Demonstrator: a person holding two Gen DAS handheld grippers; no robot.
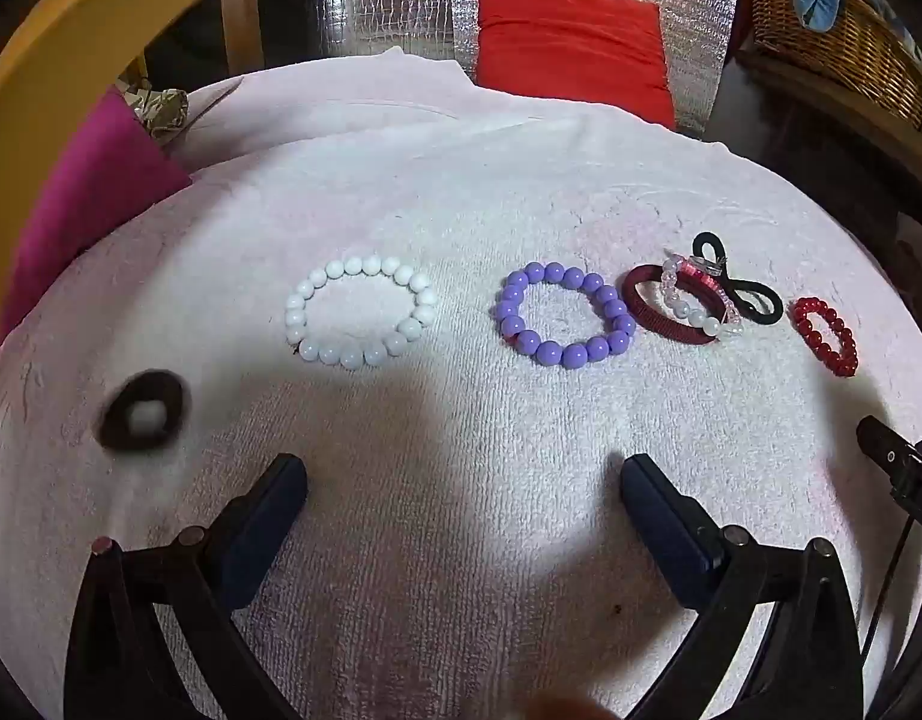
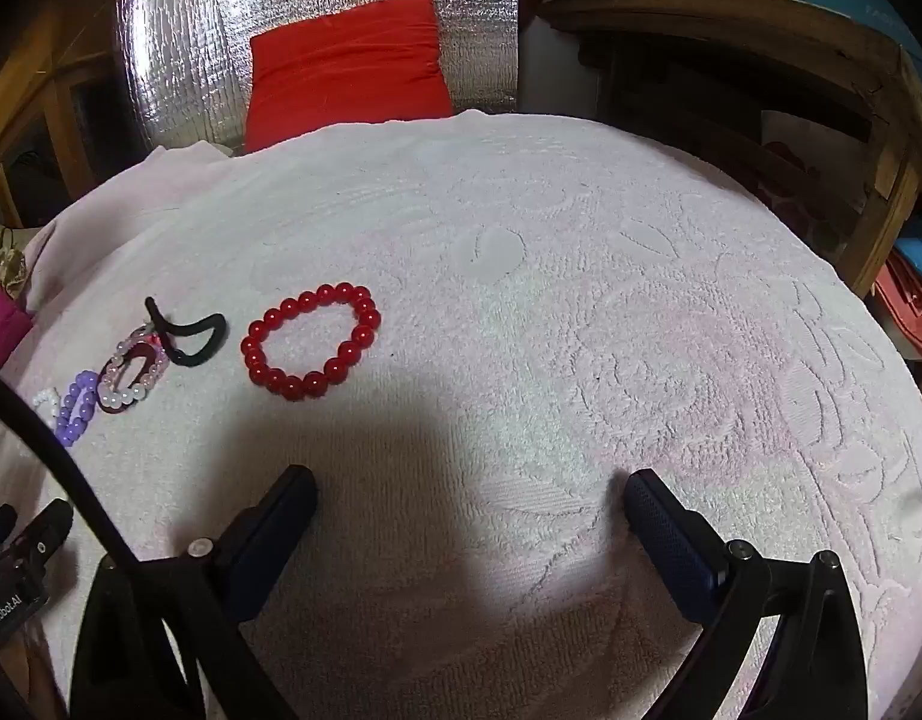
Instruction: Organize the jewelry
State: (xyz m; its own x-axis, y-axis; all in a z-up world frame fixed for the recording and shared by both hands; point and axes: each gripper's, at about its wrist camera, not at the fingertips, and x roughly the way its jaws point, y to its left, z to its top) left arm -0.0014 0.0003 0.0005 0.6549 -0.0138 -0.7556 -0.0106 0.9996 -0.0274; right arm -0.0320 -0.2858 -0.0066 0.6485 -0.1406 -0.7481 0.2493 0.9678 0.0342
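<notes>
Both tongs were held wide open and empty above the towel [image 1: 461,180]: the left gripper [image 1: 464,483] short of the purple bracelet [image 1: 566,315], the right gripper [image 2: 470,495] short of the red bracelet [image 2: 311,341].

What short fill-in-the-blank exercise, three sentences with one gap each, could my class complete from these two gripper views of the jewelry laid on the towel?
1. Between the white bead bracelet and the dark red band lies a bracelet of ____ beads.
2. The left gripper and the right gripper both have their jaws ____.
3. The clear bead bracelet lies across the dark red ____.

Missing words: purple; open; band
</notes>
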